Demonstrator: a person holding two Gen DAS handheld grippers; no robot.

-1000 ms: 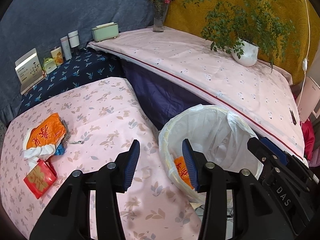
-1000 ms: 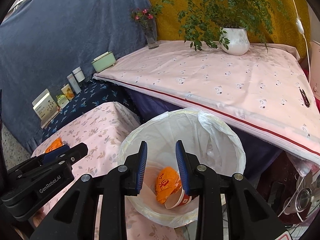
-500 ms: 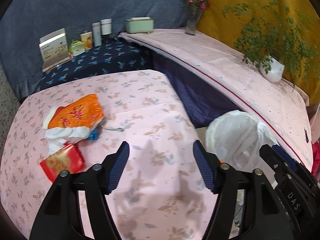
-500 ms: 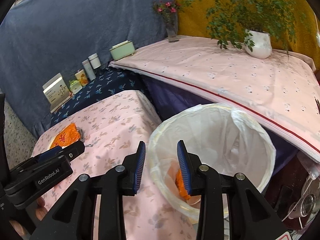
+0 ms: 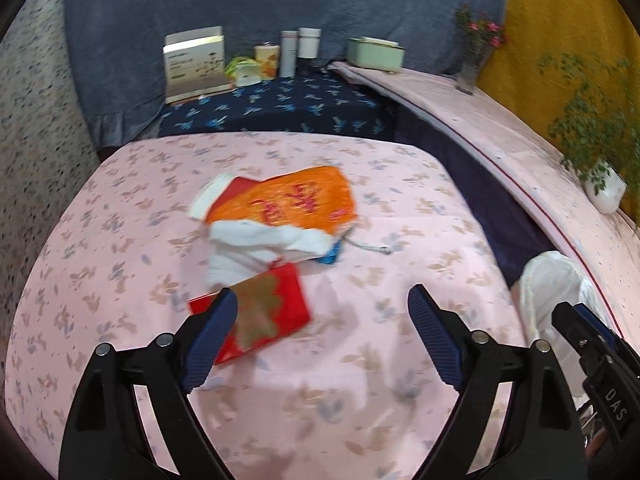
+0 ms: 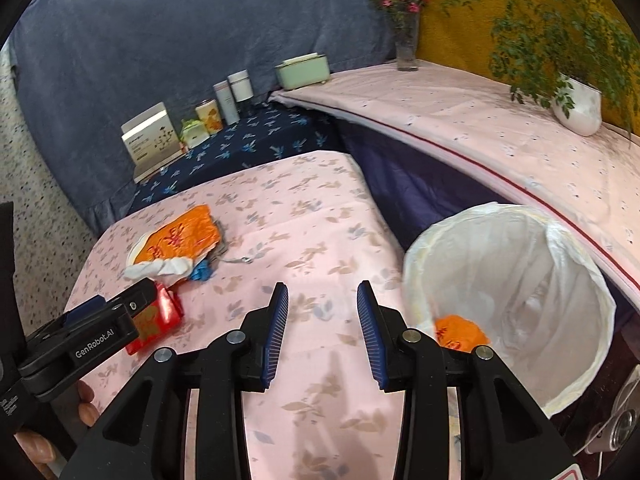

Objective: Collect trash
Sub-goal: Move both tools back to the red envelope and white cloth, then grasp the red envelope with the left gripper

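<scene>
**Trash pile ahead of L gripper, bin off to the right**

Pile sits on the pink table (image 5: 360,380), ahead of and slightly left of the L gripper (image 5: 322,338). Nearest item is the red packet (image 5: 272,316): its near-left corner is hidden behind the L gripper's left finger (image 5: 210,336) in the left wrist view; can't tell if touching. Rest of pile is further out, clear of both fingers. R gripper (image 6: 322,330) is over bare tablecloth, pile well to its left, bin (image 6: 520,304) just to its right.

Pile:
- red packet w/ gold print, lying flat, closest to the grippers
- white tissue (image 5: 264,246), crumpled, overlapping red packet's far edge
- orange wrapper (image 5: 288,202) w/ red lettering, on top of the tissue's far side
- small blue scrap (image 5: 332,256) at tissue's right edge, thin cord (image 5: 368,246) trailing right
- paper cup (image 5: 218,196) on its side, partly under the orange wrapper

Bin is lined w/ a white bag; one orange wrapper (image 6: 460,334) already inside at the bottom, partly hidden by the R gripper's finger.

Grippers:
- L: spread wide, nothing between the fingers.
- R: parted, narrower gap than L, holding nothing, only tablecloth seen thru the gap.

Left wrist view is motion-blurred, so fine detail on the pile is soft.
</scene>
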